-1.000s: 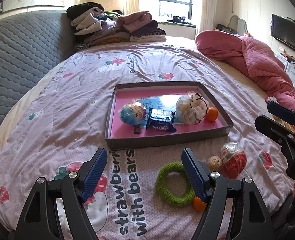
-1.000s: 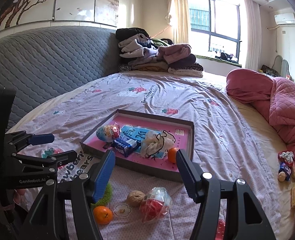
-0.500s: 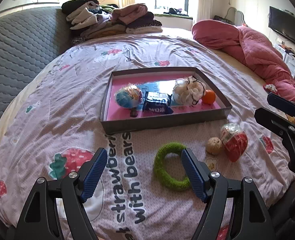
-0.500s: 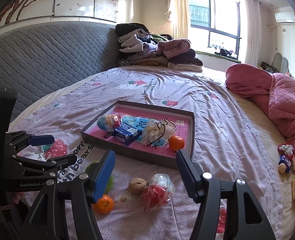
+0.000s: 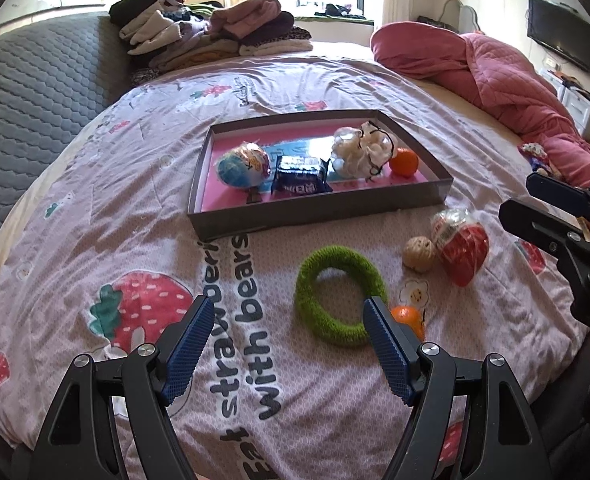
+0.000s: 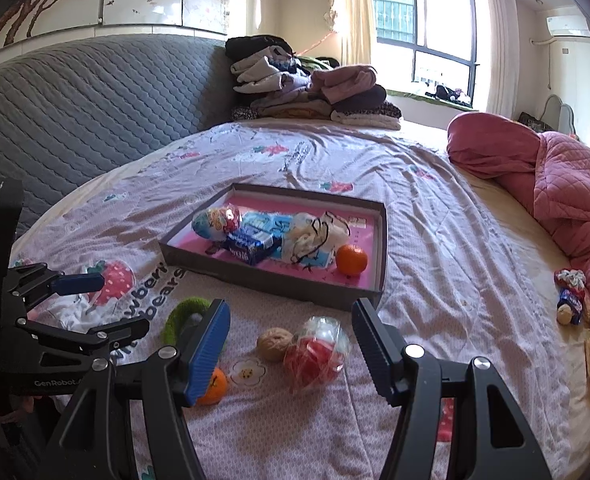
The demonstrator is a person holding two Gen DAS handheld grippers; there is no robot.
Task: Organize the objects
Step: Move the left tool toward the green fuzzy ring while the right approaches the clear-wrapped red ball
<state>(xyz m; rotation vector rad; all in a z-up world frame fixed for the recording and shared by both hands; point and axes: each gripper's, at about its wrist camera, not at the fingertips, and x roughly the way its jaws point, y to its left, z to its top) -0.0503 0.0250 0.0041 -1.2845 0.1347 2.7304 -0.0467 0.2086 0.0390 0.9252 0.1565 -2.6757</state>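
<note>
A grey tray [image 5: 319,220] [image 6: 271,278] with a pink floor lies on the bed, holding a blue egg-shaped toy [image 5: 244,165], a dark snack packet [image 5: 301,179], a white mesh bundle [image 5: 361,152] and an orange [image 5: 403,162]. In front of it lie a green fuzzy ring [image 5: 337,294], a tan ball [image 5: 419,253] [image 6: 275,344], a red wrapped egg [image 5: 461,246] [image 6: 317,354] and a second orange [image 5: 407,318] [image 6: 213,388]. My left gripper [image 5: 285,344] hovers open, just short of the ring. My right gripper [image 6: 291,350] hangs open over the ball and red egg.
Folded clothes [image 6: 311,88] are piled at the head of the bed by the grey quilted headboard [image 6: 75,100]. A pink quilt [image 6: 555,184] is bunched along the right side, with small snack items [image 6: 571,296] beside it.
Both grippers have sunk toward the bed and the loose items; the ring, ball and red egg look larger and higher in view. The jaws stay as wide as before.
</note>
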